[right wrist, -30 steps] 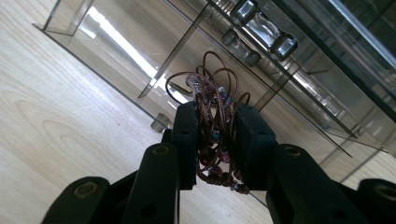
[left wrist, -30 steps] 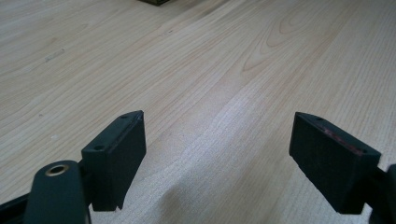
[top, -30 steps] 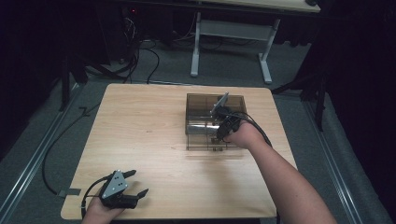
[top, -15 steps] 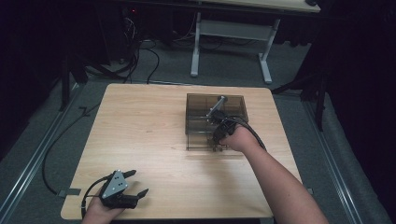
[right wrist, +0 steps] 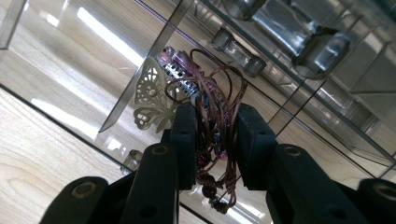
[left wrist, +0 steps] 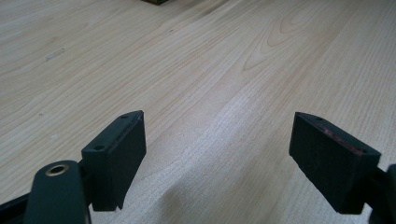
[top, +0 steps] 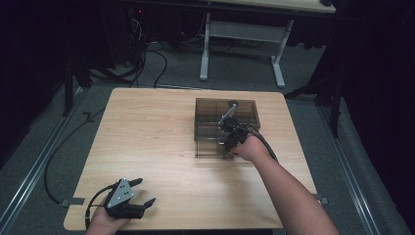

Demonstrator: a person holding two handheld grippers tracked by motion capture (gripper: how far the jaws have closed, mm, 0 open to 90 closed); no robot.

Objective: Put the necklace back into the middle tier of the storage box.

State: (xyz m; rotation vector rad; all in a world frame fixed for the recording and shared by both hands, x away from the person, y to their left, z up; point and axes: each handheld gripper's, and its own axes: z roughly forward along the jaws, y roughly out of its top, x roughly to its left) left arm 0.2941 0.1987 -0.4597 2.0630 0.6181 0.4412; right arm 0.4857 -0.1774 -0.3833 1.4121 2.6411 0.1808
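On the wooden table [top: 161, 147], toward its far right part, stood a smoky clear organizer box [top: 210, 128] split into compartments by thin walls. We saw our right gripper [top: 233, 137] reaching down into the box, near its front side, with the right hand [top: 248, 147] behind it. Seen from the right gripper view, the right gripper [right wrist: 214, 135] had its jaws drawn narrow around a bracelet [right wrist: 205, 100], a tangle of brown cord strung with purple and silver beads. A pale gold filigree butterfly charm [right wrist: 152, 100] stuck out to one side of the cord, just past the jaw. The bundle hung over a compartment floor; we could not tell whether it touched it. A dark handle with a round end [top: 229, 111] rose at a slant above the box.

At the near left corner of the table, our left gripper [top: 142, 192] rested low with its jaws spread wide. Its own view showed only bare wood grain between the two pads [left wrist: 116, 158].
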